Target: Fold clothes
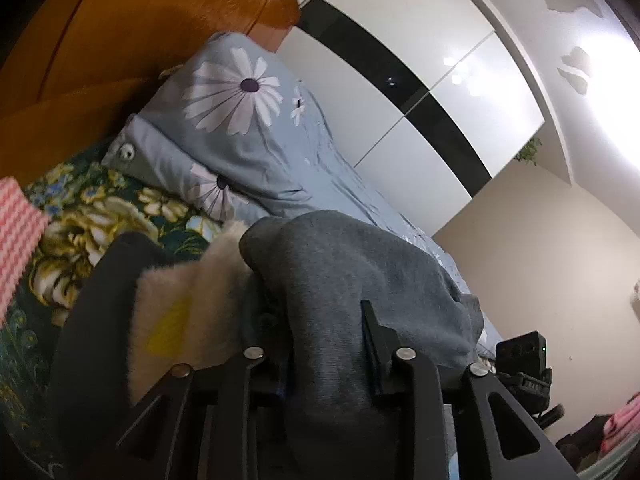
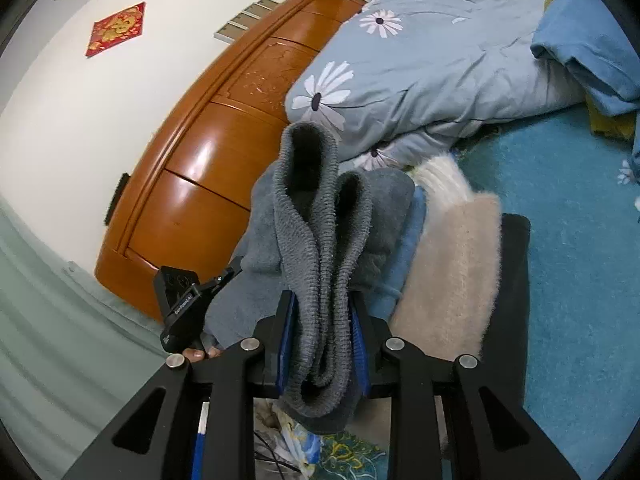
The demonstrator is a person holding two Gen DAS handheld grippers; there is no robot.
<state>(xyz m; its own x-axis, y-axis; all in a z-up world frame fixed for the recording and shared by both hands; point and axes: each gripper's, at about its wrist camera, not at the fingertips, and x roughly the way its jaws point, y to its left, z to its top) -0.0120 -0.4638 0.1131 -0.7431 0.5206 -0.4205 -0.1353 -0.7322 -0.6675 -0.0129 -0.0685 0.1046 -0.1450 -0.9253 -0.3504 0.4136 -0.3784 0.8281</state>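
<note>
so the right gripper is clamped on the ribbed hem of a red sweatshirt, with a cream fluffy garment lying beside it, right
Not quite: the sweatshirt is grey, not red. The right wrist view shows the right gripper clamped on its ribbed hem, with the cream fluffy garment lying beside it.

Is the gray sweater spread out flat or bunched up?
Bunched up: the gray sweater hangs in doubled folds, its ribbed edge pinched in the right gripper.
</note>
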